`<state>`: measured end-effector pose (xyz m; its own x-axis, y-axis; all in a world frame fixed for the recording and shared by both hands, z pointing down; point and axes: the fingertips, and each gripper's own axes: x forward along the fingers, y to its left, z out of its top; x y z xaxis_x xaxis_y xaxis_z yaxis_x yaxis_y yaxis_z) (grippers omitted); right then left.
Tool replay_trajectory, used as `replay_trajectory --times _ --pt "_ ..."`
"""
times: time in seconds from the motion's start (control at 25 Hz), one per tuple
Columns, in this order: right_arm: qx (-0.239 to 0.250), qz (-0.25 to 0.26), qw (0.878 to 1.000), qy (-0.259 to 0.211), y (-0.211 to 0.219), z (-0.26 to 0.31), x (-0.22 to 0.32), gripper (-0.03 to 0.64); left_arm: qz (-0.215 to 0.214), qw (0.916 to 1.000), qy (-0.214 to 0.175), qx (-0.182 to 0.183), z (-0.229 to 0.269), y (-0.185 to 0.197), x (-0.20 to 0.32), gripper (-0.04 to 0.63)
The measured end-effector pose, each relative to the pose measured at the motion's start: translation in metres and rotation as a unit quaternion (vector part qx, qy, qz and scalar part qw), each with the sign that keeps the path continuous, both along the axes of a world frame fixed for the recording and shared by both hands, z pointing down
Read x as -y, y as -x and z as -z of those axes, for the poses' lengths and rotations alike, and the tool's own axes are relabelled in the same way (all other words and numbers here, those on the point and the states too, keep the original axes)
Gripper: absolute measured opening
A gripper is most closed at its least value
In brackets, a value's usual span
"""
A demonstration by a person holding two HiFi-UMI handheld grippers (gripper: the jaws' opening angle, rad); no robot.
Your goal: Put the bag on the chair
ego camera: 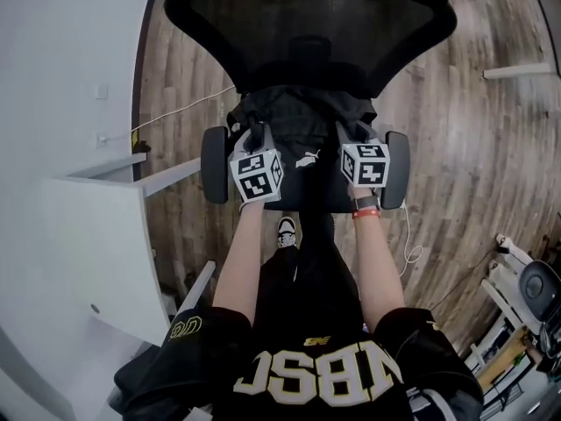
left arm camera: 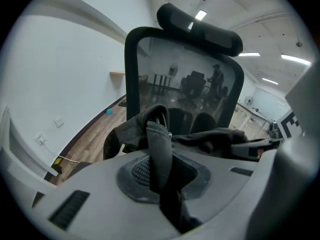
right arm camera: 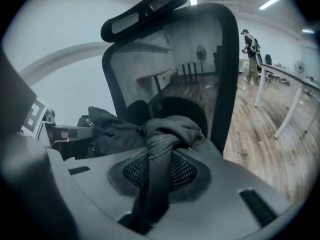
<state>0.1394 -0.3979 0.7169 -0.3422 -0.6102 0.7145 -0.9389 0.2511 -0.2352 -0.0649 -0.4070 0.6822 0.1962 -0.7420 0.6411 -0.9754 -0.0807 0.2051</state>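
Note:
A black bag (ego camera: 296, 121) lies on the seat of a black office chair (ego camera: 307, 24) with a mesh back, between its two armrests. My left gripper (ego camera: 252, 139) is at the bag's left side and my right gripper (ego camera: 352, 134) at its right side. In the left gripper view, the left gripper (left arm camera: 162, 176) is shut on a fold of the bag (left arm camera: 159, 139) by its zipper. The right gripper view shows the right gripper (right arm camera: 156, 176) shut on a bunched strip of the bag (right arm camera: 167, 134). The chair's mesh back (right arm camera: 190, 69) rises just behind the bag.
A white desk (ego camera: 83, 235) stands at the left against a white wall. A thin white cable (ego camera: 180, 110) runs over the wooden floor. White table legs (ego camera: 517, 70) are at the far right. The person's shoe (ego camera: 286, 231) is under the seat's front edge. Equipment (ego camera: 526, 296) sits lower right.

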Motion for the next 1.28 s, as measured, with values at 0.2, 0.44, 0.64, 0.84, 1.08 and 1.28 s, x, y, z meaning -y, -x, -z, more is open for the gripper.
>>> replay_trajectory --times 0.2,0.44,0.64,0.84,1.08,1.28 --pt "-0.008 0.003 0.999 0.047 0.001 -0.067 -0.002 0.097 -0.017 0.9986 0.049 0.009 -0.067 0.003 0.001 0.041" --pt "-0.047 0.017 0.994 0.095 -0.004 -0.141 -0.013 0.107 -0.037 0.9920 0.121 -0.004 -0.145 0.000 -0.011 0.076" --pt "-0.047 0.004 0.991 0.124 -0.011 -0.181 -0.011 0.121 -0.037 0.9864 0.160 0.004 -0.185 0.008 -0.016 0.106" --pt "-0.056 0.002 0.989 0.138 -0.020 -0.202 -0.003 0.155 -0.049 0.9831 0.176 0.010 -0.209 0.009 -0.004 0.153" --pt "-0.024 -0.024 0.991 0.132 -0.026 -0.219 0.008 0.395 -0.053 0.9779 0.202 -0.014 -0.237 0.006 0.001 0.357" --pt "-0.023 -0.049 0.991 0.119 -0.033 -0.208 0.000 0.426 -0.031 0.9786 0.203 0.005 -0.229 0.019 -0.008 0.399"
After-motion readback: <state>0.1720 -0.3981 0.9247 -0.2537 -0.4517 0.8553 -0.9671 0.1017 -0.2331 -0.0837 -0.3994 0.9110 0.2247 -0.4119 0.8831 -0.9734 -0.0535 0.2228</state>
